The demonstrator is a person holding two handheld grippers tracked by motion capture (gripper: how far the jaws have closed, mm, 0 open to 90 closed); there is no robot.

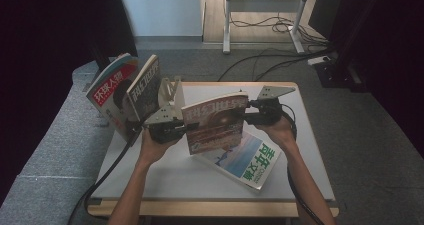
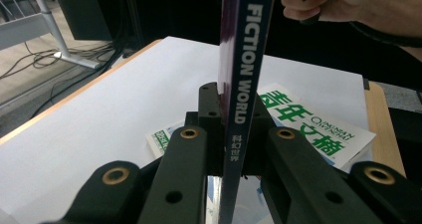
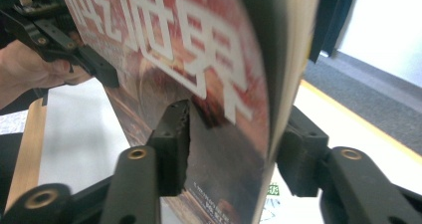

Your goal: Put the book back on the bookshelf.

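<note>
Both hands are reaching in level, holding a red magazine upright over the bench. Left gripper jaws are clamping its spine; right gripper jaws are straddling its opposite edge, contact hard to make out.

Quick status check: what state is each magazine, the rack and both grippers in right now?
Red magazine: upright above the table, held at both side edges.
Green-titled magazine: lying flat, closed.
Rack: two magazines standing in it.
Left gripper: shut on the spine.
Right gripper: jaws around the page edge, pads not pressing.
</note>
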